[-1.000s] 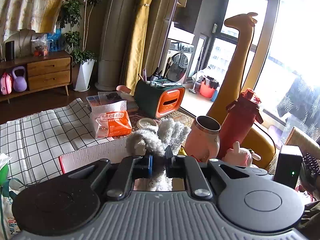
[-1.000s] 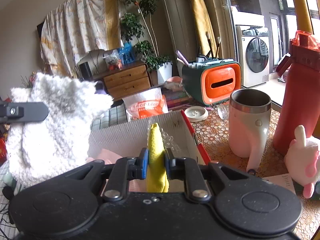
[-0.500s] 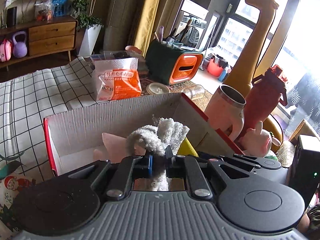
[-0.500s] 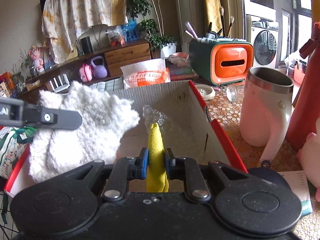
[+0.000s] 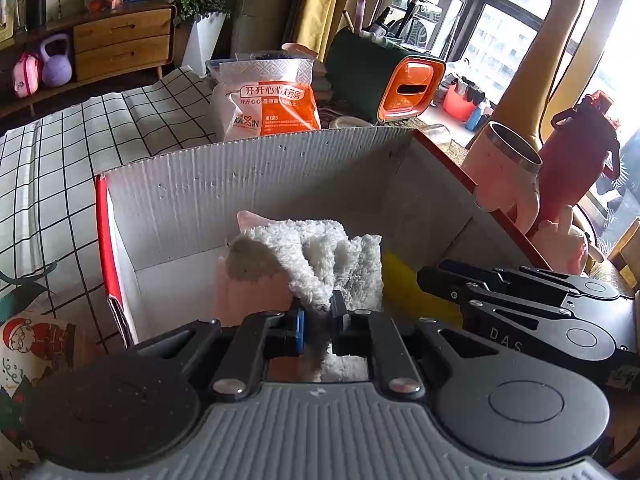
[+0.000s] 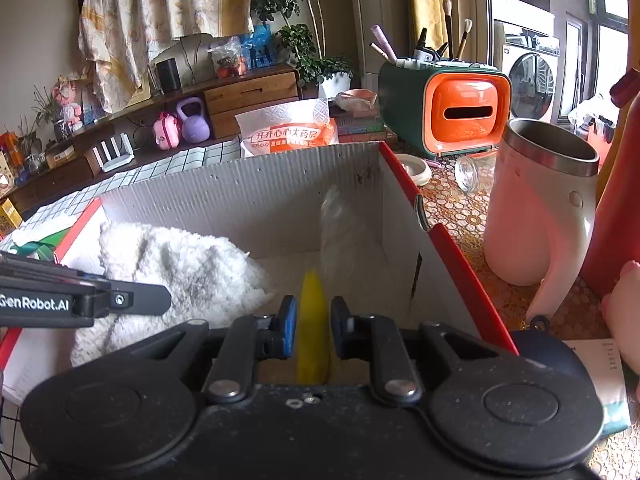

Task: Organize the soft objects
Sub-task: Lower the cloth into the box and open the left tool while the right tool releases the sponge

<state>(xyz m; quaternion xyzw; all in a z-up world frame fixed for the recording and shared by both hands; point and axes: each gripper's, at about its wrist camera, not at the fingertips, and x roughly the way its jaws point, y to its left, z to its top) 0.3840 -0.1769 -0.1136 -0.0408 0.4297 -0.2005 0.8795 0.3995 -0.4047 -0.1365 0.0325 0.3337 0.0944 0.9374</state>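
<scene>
The left gripper (image 5: 319, 320) is clenched on the white fluffy cloth (image 5: 320, 256), which hangs inside the cardboard box (image 5: 256, 184) over a pink item (image 5: 248, 292). The right gripper (image 6: 313, 332) is opening its jaws around the yellow cloth (image 6: 313, 320) (the left pad is already apart from it), low inside the same box.

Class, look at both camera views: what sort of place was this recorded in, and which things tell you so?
Most likely a lived-in home, probably a living room. A wooden sideboard with drawers stands by a potted plant, a washing machine shows through the doorway, and household clutter such as a mug crowds the table.
</scene>
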